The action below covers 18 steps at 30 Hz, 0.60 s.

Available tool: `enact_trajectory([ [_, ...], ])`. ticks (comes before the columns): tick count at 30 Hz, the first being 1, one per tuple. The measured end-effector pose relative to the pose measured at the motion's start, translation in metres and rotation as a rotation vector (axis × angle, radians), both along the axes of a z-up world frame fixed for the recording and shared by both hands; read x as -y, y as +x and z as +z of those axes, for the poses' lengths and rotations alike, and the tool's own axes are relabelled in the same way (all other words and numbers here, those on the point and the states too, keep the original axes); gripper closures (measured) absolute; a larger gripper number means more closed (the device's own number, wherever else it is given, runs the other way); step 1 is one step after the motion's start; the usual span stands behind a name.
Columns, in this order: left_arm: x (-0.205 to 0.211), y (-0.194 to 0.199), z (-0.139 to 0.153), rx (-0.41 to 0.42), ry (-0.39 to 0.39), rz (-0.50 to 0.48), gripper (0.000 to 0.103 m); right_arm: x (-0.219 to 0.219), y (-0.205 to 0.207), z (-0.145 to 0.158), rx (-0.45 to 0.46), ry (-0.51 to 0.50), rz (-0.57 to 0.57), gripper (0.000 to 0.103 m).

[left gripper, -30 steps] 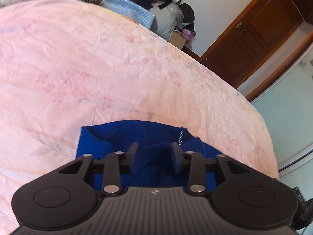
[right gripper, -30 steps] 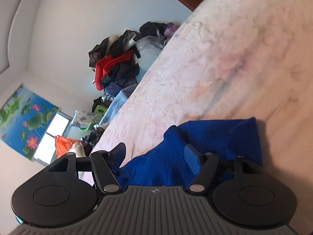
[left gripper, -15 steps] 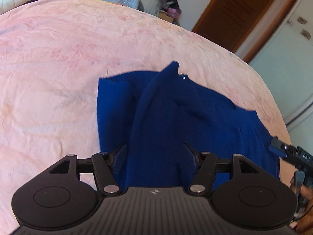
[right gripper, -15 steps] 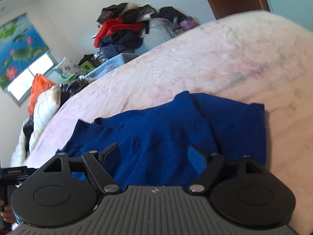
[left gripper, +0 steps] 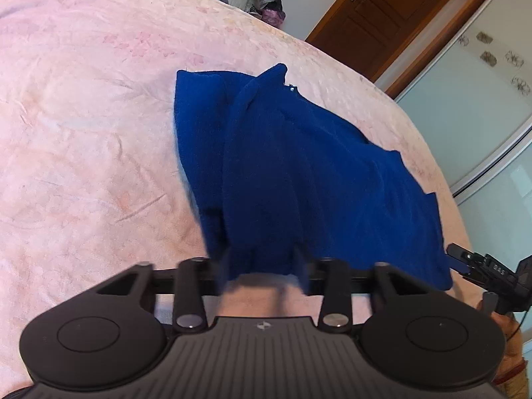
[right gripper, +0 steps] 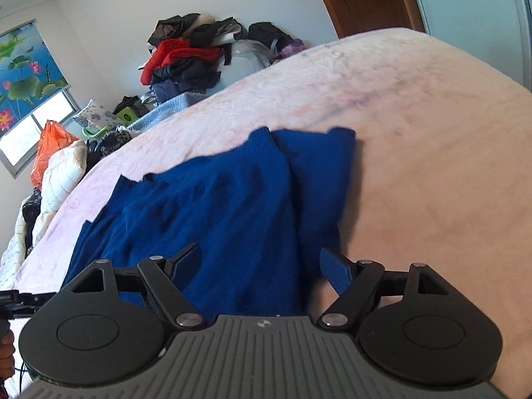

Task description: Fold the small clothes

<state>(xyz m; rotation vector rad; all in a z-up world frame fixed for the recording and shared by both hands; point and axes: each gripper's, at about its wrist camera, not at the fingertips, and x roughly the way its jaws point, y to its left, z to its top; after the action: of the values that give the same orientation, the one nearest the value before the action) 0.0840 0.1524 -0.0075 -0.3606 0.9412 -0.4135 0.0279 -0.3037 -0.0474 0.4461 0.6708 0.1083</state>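
blue sweater (left gripper: 299, 173) lies on the bed (left gripper: 83, 133); left gripper (left gripper: 262, 266) clenched on its hem, right gripper (right gripper: 261, 266) released.

pink bedspread (left gripper: 83, 126) | clothes pile (right gripper: 189, 56) by wall, far side of bed | brown door (left gripper: 382, 16) | lotus blind (right gripper: 23, 66) over window | orange bag (right gripper: 50, 146)

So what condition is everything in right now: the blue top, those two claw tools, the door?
Blue knitted sweater: rumpled, partly folded on the pink bedspread.
Left gripper: fingers apart around the sweater's near edge, blurred.
Right gripper: open over the sweater.
Brown wooden door: shut.
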Motion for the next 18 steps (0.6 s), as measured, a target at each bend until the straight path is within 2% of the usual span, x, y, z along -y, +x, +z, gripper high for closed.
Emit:
enact_trajectory([
  [1,0.001,0.0,0.0,0.006,0.007,0.002,0.076,-0.004,-0.004,-0.003,-0.008,-0.004,0.023,0.034],
  [2,0.002,0.0,0.001,0.008,0.01,0.003,0.087,-0.007,-0.006,-0.006,-0.021,-0.016,0.035,0.042],
  [4,0.001,0.001,0.002,0.014,0.011,0.012,0.091,-0.014,-0.005,-0.011,-0.044,-0.086,0.033,0.078],
  [5,0.0,0.0,0.004,0.018,0.01,0.019,0.095,-0.017,-0.006,-0.01,-0.04,-0.138,0.027,0.084],
  [6,-0.003,-0.002,0.007,0.026,0.015,0.03,0.096,-0.018,-0.008,-0.008,-0.034,-0.146,0.026,0.09],
  [7,-0.008,-0.004,0.012,0.043,0.025,0.042,0.096,-0.017,-0.011,-0.006,-0.023,-0.134,0.028,0.093],
  [11,-0.028,-0.013,0.027,0.085,0.055,0.067,0.097,-0.014,-0.019,0.003,-0.007,-0.193,0.029,0.094],
  [14,-0.027,-0.012,0.013,0.047,0.164,0.063,0.099,-0.016,-0.016,-0.003,-0.056,-0.264,0.038,0.097],
  [15,-0.026,-0.011,0.006,0.015,0.183,0.053,0.099,-0.019,-0.016,-0.003,-0.055,-0.294,0.035,0.094],
  [16,-0.025,-0.012,0.001,-0.003,0.192,0.057,0.099,-0.02,-0.018,0.0,-0.051,-0.311,0.007,0.086],
  [18,-0.024,-0.016,0.003,0.013,0.208,0.069,0.099,-0.023,-0.022,0.01,-0.009,-0.325,-0.029,0.073],
])
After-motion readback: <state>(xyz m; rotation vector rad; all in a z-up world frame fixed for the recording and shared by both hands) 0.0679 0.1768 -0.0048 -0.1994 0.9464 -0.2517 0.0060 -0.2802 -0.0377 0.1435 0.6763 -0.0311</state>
